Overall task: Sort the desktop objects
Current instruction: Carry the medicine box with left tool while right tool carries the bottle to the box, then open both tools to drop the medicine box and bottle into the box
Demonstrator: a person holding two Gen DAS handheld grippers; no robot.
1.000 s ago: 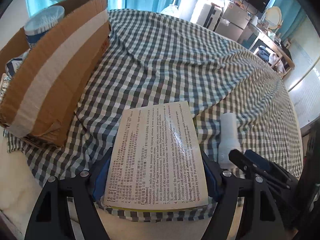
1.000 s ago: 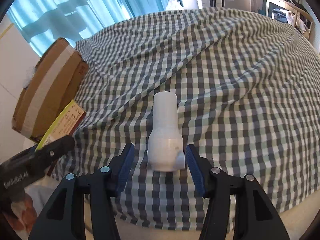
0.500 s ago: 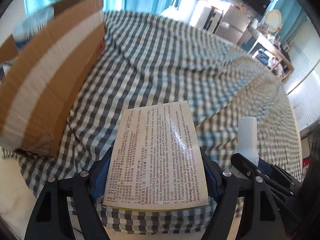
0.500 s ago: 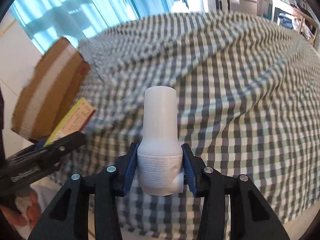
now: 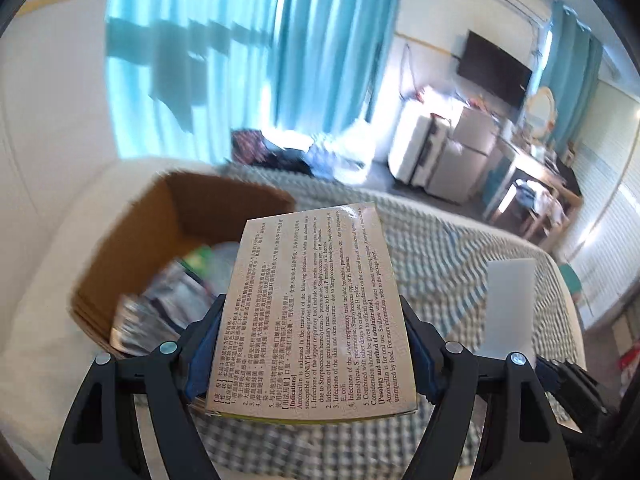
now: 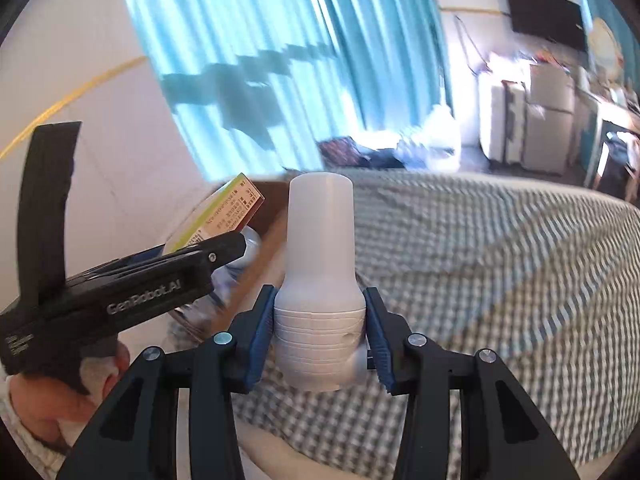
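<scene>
The left gripper is clamping a medicine box between its pads, above the carton on the checked surface, while the right gripper is gripping a white bottle by its base, neck pointing away.

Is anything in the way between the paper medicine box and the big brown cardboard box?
Nothing visible blocks it. The flat printed medicine box, clamped in the left gripper, hangs clear above the open brown cardboard box, which already holds blurred items.
</scene>
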